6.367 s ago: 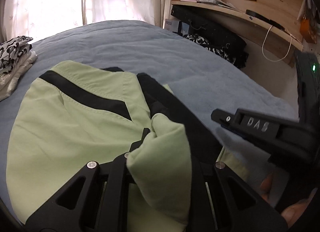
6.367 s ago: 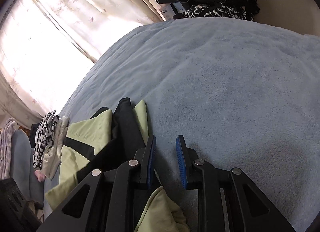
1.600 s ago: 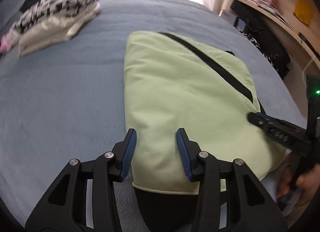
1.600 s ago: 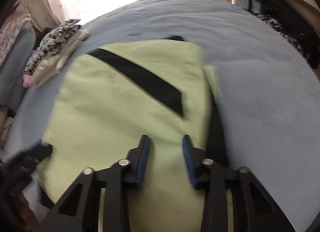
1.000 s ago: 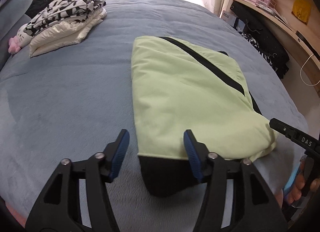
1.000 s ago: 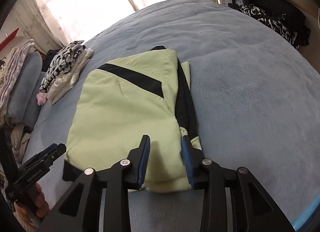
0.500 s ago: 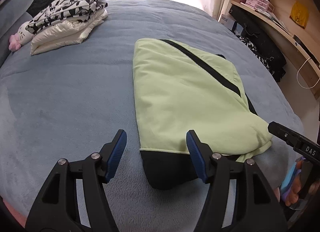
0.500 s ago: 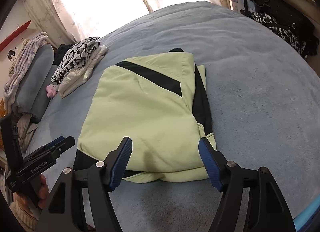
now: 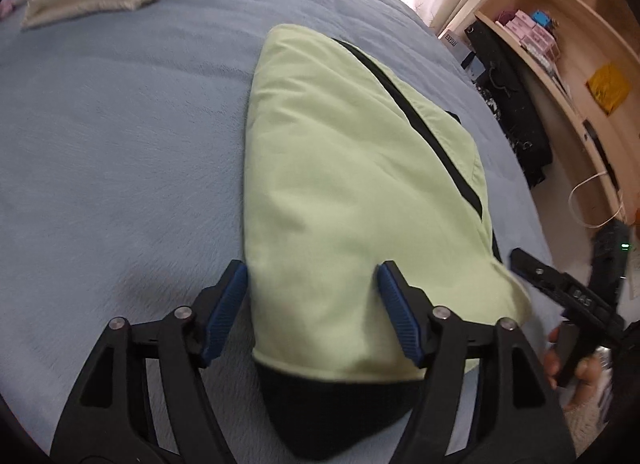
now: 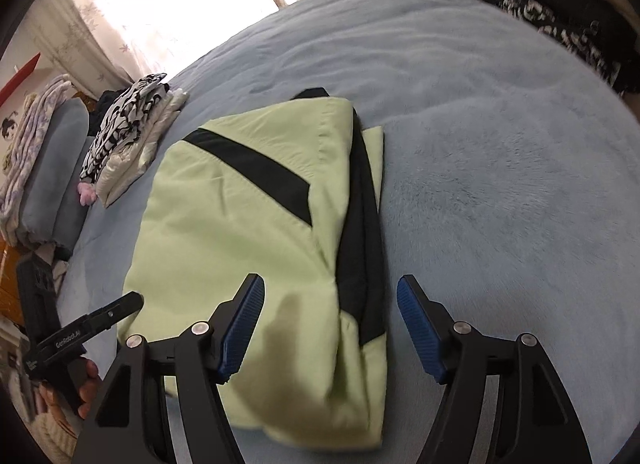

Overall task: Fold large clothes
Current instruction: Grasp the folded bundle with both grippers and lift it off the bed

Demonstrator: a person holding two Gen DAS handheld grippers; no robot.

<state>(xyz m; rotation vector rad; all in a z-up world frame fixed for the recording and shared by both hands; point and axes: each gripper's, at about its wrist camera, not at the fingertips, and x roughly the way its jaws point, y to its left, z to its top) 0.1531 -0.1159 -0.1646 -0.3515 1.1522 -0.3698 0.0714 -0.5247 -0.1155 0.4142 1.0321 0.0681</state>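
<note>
- A folded light-green garment with black trim lay flat on a blue-grey bed, which serves as the landmark here; the garment sat near the middle of the bed's near half.
- A black diagonal stripe crossed the garment's top face, and a black band ran along the garment's edge nearest the open stretch of the bed.
- The left gripper hung over the garment's near corner on the bed with its jaws wide apart, having just been opening. The green cloth lay between the blue pads, but they did not press on it; one pad stood just beside the garment's side edge.
- The right gripper hung over the other near corner of the garment on the bed, its jaws likewise spread wide after opening within the last second. The cloth and the black band lay between the pads without being clamped.
- Each gripper showed in the other's view at the bed's near edge, with a hand around the left one's handle.
- A stack of folded clothes, black-and-white patterned on top of white, rested at the far side of the bed, well apart from the garment.
- A grey pillow lay at the bed's edge beside that stack.
- Beyond the bed's far side stood wooden shelves with small boxes, and dark bags leaned below them.
</note>
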